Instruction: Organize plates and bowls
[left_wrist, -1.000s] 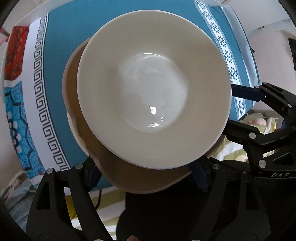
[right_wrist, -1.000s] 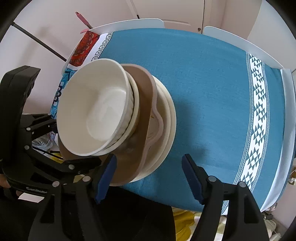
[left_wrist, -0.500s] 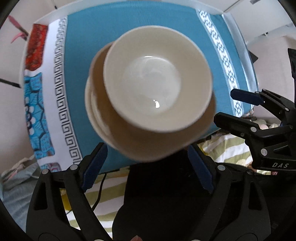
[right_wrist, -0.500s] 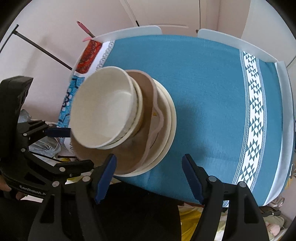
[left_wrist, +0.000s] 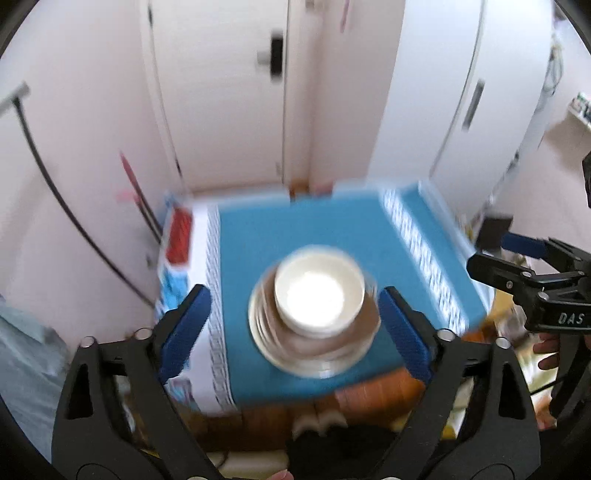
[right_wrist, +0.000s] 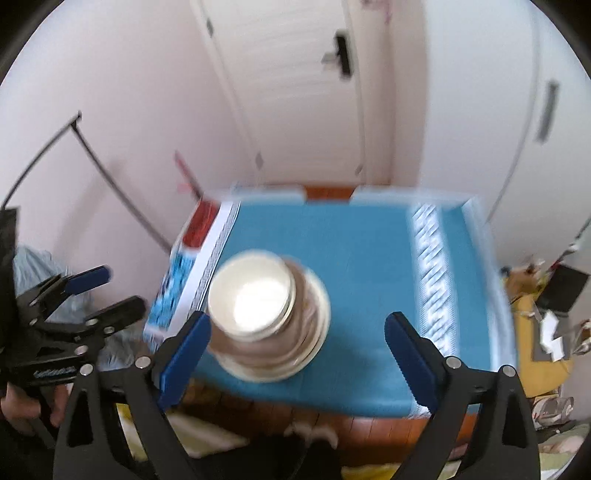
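A stack of cream plates with a brown plate (left_wrist: 314, 350) and nested white bowls (left_wrist: 319, 295) on top stands near the front left of the blue-clothed table (left_wrist: 332, 229). It also shows in the right wrist view (right_wrist: 269, 317), with the bowls (right_wrist: 251, 295) uppermost. My left gripper (left_wrist: 295, 325) is open and empty, held high above and back from the stack. My right gripper (right_wrist: 297, 350) is open and empty, also raised well clear of it. Both views are motion-blurred.
The table (right_wrist: 369, 258) stands against white cupboard doors (left_wrist: 221, 92). A red patterned cloth edge (left_wrist: 177, 236) lies at the table's left. Wooden floor (right_wrist: 369, 432) shows below the front edge. A black rod (right_wrist: 92, 158) leans on the left wall.
Both grippers have pulled up and back from the stack, which now looks small and far below. The left gripper's fingers, earlier close at the plate's rim, are now apart and clear.
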